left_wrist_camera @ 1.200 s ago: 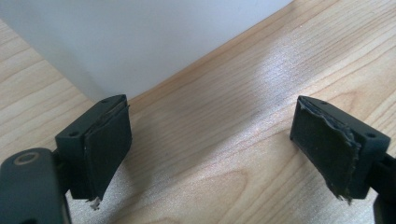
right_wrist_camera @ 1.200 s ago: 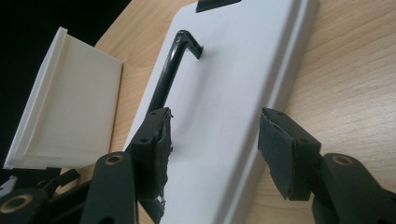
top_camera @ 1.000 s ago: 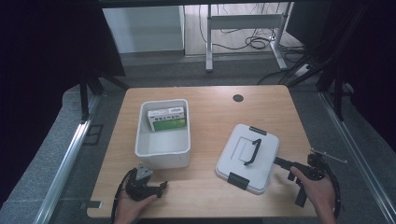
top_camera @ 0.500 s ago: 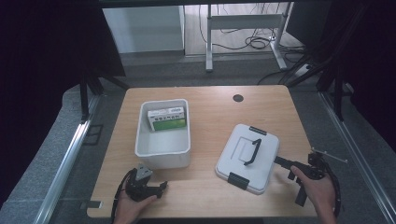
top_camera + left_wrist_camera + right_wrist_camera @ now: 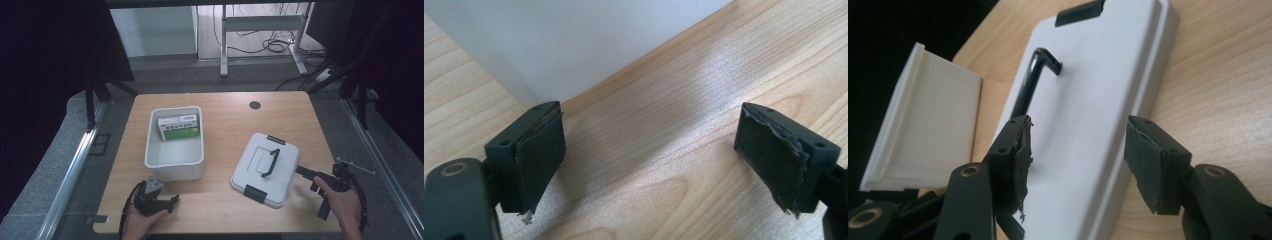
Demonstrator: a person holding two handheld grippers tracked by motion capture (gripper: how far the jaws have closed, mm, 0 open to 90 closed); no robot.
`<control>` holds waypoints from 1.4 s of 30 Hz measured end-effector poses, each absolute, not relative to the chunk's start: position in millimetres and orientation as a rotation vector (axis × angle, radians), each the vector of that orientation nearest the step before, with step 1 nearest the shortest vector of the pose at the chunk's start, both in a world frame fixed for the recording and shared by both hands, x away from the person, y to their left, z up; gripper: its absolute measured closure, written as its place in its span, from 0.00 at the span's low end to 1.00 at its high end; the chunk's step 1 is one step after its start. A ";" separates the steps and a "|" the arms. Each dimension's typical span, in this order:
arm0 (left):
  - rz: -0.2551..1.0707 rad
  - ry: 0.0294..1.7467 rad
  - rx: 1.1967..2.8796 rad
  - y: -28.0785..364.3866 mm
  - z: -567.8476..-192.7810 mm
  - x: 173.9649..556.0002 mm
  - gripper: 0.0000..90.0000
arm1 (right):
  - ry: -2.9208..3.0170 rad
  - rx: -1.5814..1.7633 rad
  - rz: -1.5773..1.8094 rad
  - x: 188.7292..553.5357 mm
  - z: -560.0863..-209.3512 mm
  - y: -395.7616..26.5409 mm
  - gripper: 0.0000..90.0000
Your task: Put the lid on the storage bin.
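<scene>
A white bin (image 5: 175, 150) stands left of the middle of the surface (image 5: 225, 120), with a green-and-white box (image 5: 179, 127) lying inside against its far wall. Its lid (image 5: 265, 169), white with a black handle (image 5: 270, 162) and black clips, lies flat near the surface's front right corner, apart from the bin. The right tongs (image 5: 300, 170) sit just at the lid's right edge, spread fairly wide with nothing gripped; in the right gripper view the lid (image 5: 1088, 125) runs between the jaws. The left tongs (image 5: 173, 200) rest near the front edge, just in front of the bin, jaws wide apart over bare wood, holding nothing.
</scene>
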State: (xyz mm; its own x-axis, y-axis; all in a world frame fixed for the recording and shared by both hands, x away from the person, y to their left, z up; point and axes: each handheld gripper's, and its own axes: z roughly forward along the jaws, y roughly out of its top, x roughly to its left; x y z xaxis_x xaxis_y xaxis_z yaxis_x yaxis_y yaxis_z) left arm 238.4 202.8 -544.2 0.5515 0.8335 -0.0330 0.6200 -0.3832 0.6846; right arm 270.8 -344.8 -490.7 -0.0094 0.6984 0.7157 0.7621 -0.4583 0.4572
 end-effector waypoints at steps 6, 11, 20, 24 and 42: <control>0.421 1.166 2.131 202.8 -544.3 238.1 0.15 | -1.603 -2.155 -1.482 273.9 -486.2 -341.0 0.50; 0.421 1.168 2.129 203.1 -544.2 237.6 0.15 | -1.618 -2.154 -1.478 279.5 -475.1 -336.3 0.50; 0.421 1.169 2.130 203.3 -544.2 237.3 0.15 | -1.699 -2.143 -1.469 287.2 -452.6 -325.7 0.50; 0.421 1.169 2.129 203.3 -544.2 237.2 0.15 | -1.732 -2.137 -1.438 290.9 -441.7 -321.0 0.50; 0.422 1.168 2.130 203.3 -544.2 237.3 0.15 | -1.835 -2.133 -1.271 315.8 -418.0 -290.0 0.50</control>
